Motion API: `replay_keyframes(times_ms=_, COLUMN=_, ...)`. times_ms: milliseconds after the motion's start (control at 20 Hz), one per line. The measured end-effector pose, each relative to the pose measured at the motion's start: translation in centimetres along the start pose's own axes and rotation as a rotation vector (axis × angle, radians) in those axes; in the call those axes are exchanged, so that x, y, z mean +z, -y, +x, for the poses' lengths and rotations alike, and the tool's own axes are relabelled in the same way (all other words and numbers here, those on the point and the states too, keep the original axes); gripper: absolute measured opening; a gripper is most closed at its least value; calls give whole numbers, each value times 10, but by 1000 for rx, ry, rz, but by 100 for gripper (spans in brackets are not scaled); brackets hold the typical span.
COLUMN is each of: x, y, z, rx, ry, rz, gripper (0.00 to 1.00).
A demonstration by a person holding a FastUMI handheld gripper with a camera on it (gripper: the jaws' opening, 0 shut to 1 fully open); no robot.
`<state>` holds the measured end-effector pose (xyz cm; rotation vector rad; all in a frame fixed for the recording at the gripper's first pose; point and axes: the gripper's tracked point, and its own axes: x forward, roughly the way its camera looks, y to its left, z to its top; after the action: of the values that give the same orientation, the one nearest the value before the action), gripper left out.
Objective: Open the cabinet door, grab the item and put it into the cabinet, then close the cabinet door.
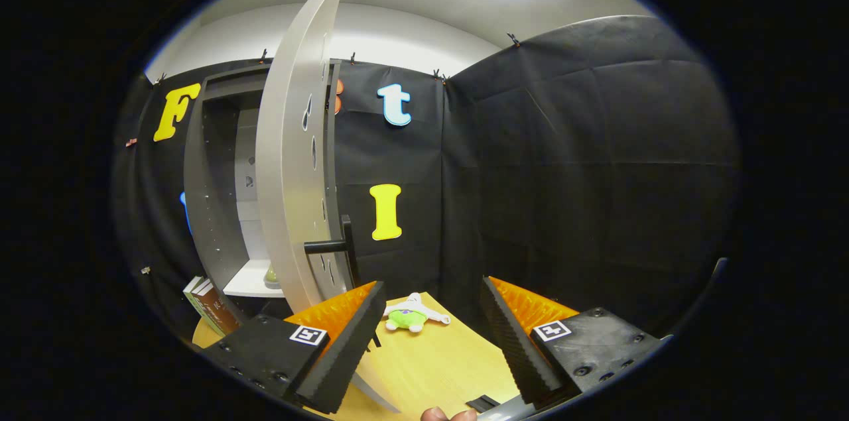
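The grey cabinet (212, 195) stands at the left on the wooden table (424, 361). Its pale door (292, 162) is swung open toward me, edge-on, with a dark handle (331, 246) sticking out of it just above my left finger. A small green and white plush toy (410, 316) lies on the table beyond my fingers, between them and closer to the left one. My gripper (431, 321) is open with nothing between its fingers. Inside the cabinet a white shelf (251, 283) shows, with a small greenish thing (272, 275) on it partly hidden by the door.
Some books (209, 305) lean on the table beside the cabinet's base at the left. Black cloth walls close the booth behind and to the right. A person's fingertip (438, 414) shows at the near edge, next to a small black piece (483, 402) on the table.
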<state>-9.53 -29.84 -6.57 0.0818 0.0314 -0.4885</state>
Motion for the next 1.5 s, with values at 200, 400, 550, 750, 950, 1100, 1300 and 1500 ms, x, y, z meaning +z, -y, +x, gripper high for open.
replay_keyframes(times_ms=200, x=-2, y=-20, z=-12, rx=32, ry=-22, rz=-2, gripper=97)
replay_keyframes(times_ms=400, x=-4, y=-38, z=-20, rx=82, ry=-40, rz=13, gripper=97)
replay_keyframes(times_ms=550, x=-4, y=-48, z=-24, rx=128, ry=-45, rz=10, gripper=97)
replay_keyframes(times_ms=750, x=-9, y=-113, z=-33, rx=206, ry=-50, rz=18, gripper=98)
replay_keyframes(times_ms=950, x=-7, y=-161, z=-33, rx=311, ry=-43, rz=-1, gripper=98)
replay_keyframes(times_ms=1100, x=-15, y=-204, z=-30, rx=379, ry=-58, rz=-3, gripper=98)
replay_keyframes(times_ms=1300, x=-30, y=-256, z=-31, rx=472, ry=-82, rz=-17, gripper=98)
replay_keyframes(times_ms=1500, x=-35, y=-282, z=-36, rx=516, ry=-81, rz=-29, gripper=98)
